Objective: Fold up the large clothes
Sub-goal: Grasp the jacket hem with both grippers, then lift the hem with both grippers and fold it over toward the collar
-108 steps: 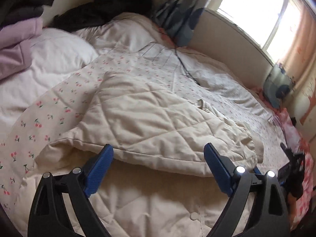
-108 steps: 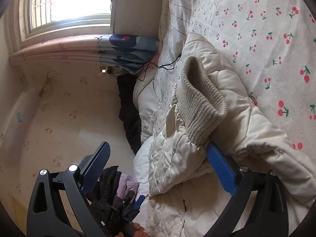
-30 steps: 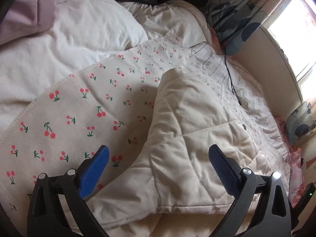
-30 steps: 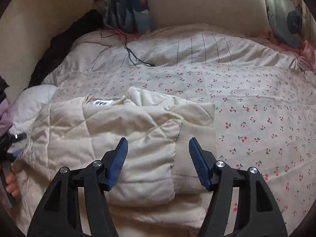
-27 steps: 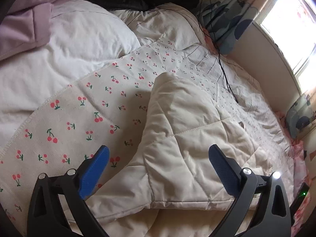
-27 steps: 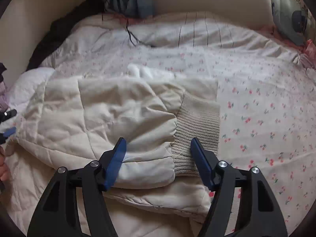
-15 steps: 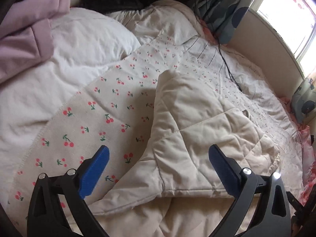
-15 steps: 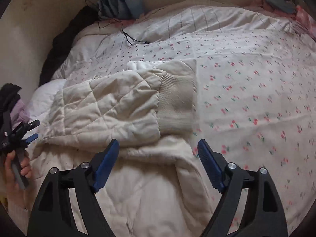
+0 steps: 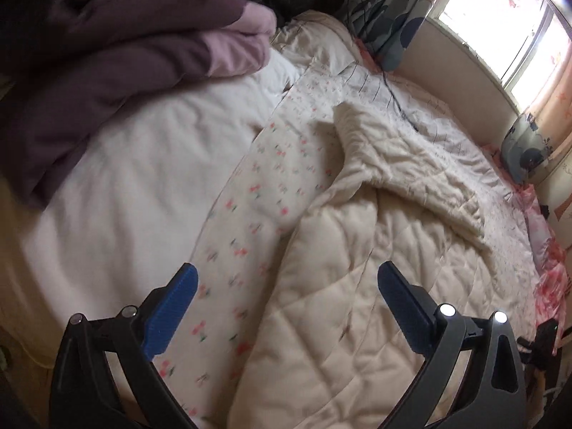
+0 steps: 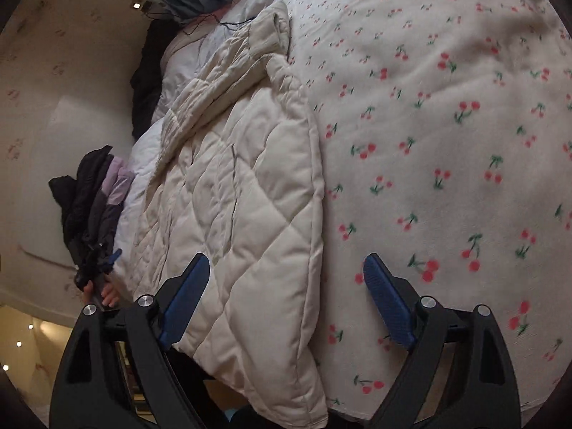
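Note:
A cream quilted jacket lies spread on the cherry-print bedspread, with one sleeve folded across its far part. My left gripper is open and empty, hovering over the jacket's near left edge. In the right wrist view the jacket lies lengthwise, its bottom hem at the bed's near edge. My right gripper is open and empty, straddling the jacket's right edge above the bedspread.
A pile of purple and black clothes sits on a white duvet at the left. It also shows in the right wrist view. A black cable crosses the far bedding. A curtain and window lie beyond.
Both grippers have pulled back toward the jacket's near hem end and stayed open. The right view has rolled sideways and dropped to the hem at the bed edge.

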